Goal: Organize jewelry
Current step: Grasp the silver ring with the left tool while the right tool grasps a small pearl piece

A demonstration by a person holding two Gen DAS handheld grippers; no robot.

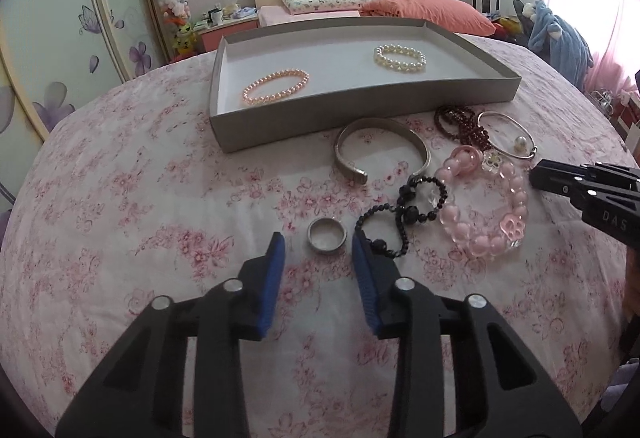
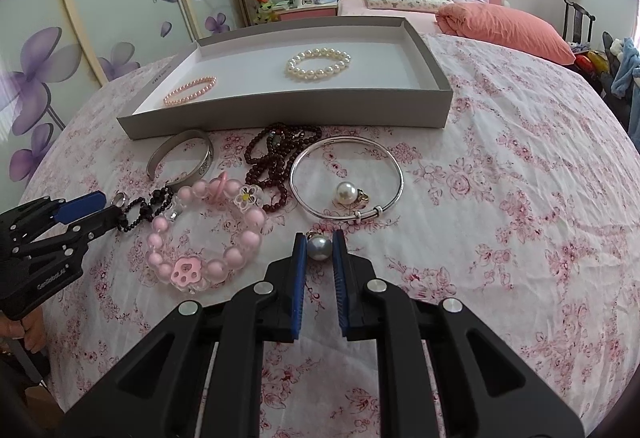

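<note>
Only the right wrist view shows the right gripper (image 2: 319,247) pinching a shiny grey pearl (image 2: 319,248); left gripper (image 1: 319,247) gapes wide around a silver ring (image 1: 326,235) at 12 o'clock.

The left gripper (image 1: 319,248) hangs low over a pink floral bedspread (image 1: 140,222), its blue-padded jaws spread wide, a broad silver ring (image 1: 326,235) lying just beyond the tips between them. The right finger's tip touches a black beaded bracelet (image 1: 404,212). Beside that lie a chunky pink bead bracelet (image 1: 486,202), an open silver cuff bangle (image 1: 382,148), a dark red bead string (image 1: 462,126) and a thin silver bangle (image 1: 508,134). Further back, a shallow grey cardboard tray (image 1: 320,130) holds a peach pearl bracelet (image 1: 276,87) and a white pearl bracelet (image 1: 399,57), well apart. The right gripper (image 1: 534,176) enters from the right edge.
</note>
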